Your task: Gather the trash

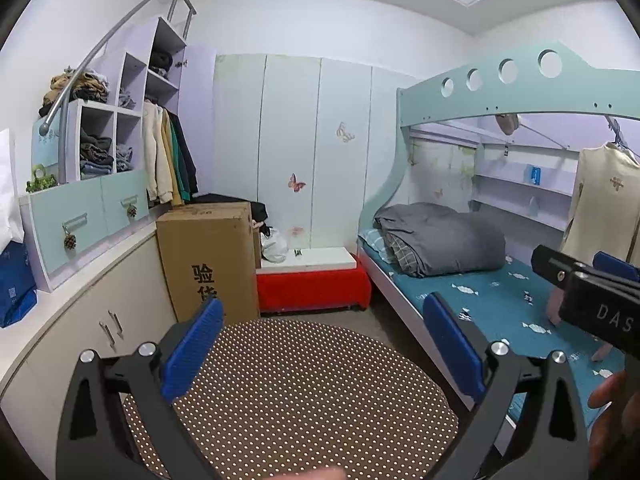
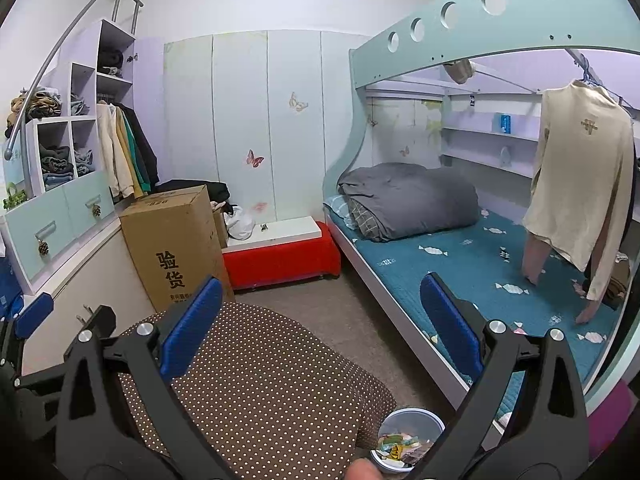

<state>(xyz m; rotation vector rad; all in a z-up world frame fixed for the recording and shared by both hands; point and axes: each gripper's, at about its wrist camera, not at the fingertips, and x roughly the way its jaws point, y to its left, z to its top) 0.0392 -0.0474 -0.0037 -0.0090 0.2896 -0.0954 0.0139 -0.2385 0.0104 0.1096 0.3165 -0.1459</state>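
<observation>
A small round trash bin (image 2: 410, 438) with several colourful wrappers inside stands on the floor at the bottom of the right wrist view, between the dotted stool and the bed. My right gripper (image 2: 320, 332) is open and empty, held above the stool; the bin sits below, near its right finger. My left gripper (image 1: 324, 344) is open and empty above the brown dotted stool (image 1: 292, 392). The right gripper also shows in the left wrist view (image 1: 588, 288), over the bed. The left gripper's blue pad (image 2: 34, 314) shows at the left edge of the right wrist view.
A bunk bed (image 2: 460, 264) with a teal sheet and grey duvet (image 2: 412, 200) fills the right. A cream shirt (image 2: 580, 188) hangs over it. A tall cardboard box (image 2: 176, 240) and a red bench (image 2: 280, 258) stand ahead. Cabinets and shelves (image 1: 88, 240) line the left.
</observation>
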